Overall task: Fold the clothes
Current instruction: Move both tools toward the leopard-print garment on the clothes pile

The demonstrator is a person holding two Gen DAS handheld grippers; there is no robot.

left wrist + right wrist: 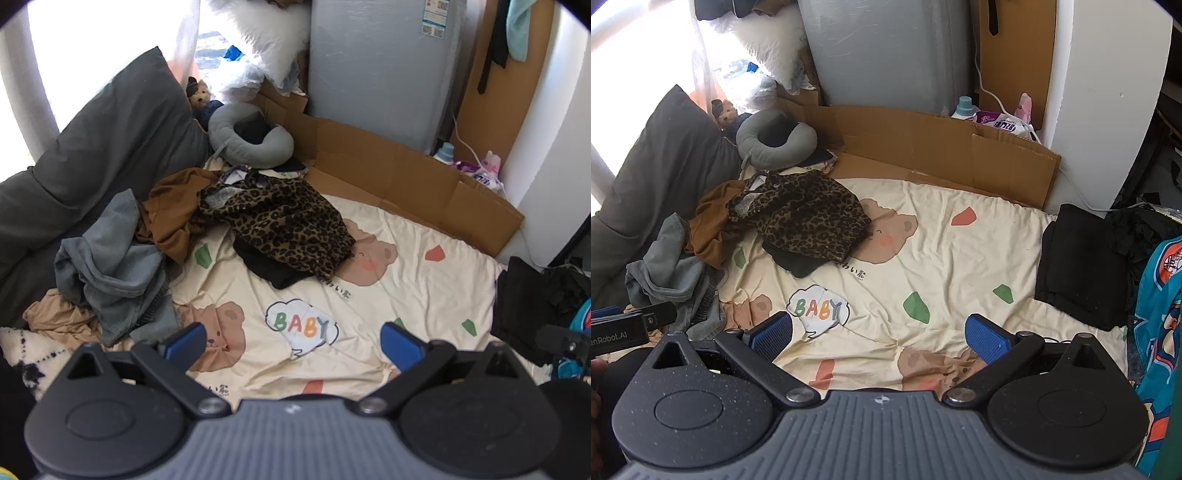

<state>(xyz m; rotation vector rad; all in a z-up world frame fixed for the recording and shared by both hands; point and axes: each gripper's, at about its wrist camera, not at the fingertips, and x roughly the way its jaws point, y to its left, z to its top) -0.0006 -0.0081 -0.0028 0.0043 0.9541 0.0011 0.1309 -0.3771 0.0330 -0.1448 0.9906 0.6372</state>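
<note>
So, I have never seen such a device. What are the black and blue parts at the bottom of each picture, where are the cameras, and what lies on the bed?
Each picture comes from a camera fixed on a hand-held gripper, looking forward along its two blue-padded fingers. A person holds one in each hand. The left gripper and right gripper are both open and hold nothing. On the cream bear-print sheet lie unfolded clothes: a leopard-print garment, a brown garment and a grey-blue garment. A folded black garment lies at the right.
</note>
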